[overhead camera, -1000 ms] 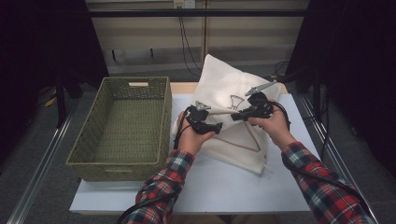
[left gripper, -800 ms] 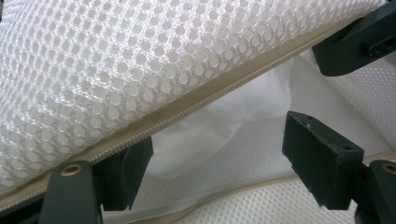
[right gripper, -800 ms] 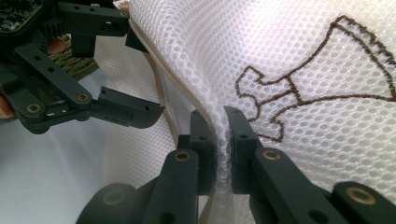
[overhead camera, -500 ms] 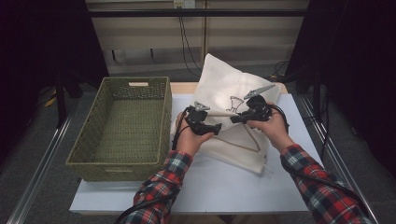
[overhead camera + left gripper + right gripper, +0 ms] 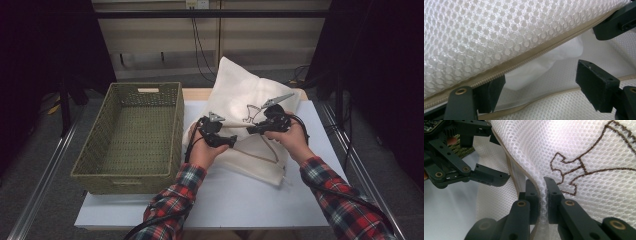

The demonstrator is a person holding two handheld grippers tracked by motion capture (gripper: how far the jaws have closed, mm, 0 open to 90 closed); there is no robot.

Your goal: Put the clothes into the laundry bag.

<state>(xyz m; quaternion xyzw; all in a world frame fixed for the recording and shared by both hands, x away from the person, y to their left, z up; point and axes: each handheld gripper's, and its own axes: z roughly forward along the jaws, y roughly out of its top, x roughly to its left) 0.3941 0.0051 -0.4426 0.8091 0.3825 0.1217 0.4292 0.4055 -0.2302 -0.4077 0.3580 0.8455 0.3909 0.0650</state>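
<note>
Right gripper view: right gripper (image 5: 543, 195) clamped on a fold of the white mesh cover (image 5: 584, 150), beside the embroidered brown outline. Left gripper (image 5: 541, 92) stands apart, jaws straddling the cover's open zipper edge (image 5: 529, 58), the inner pillow (image 5: 541, 68) showing through the gap; pads not pressing. High view, against a second ago: both hands barely shifted, pillow propped on the table (image 5: 240, 200) right of the wicker basket (image 5: 130, 135). Judgement: opening held steady; next likely widening it or working the insert.
</note>
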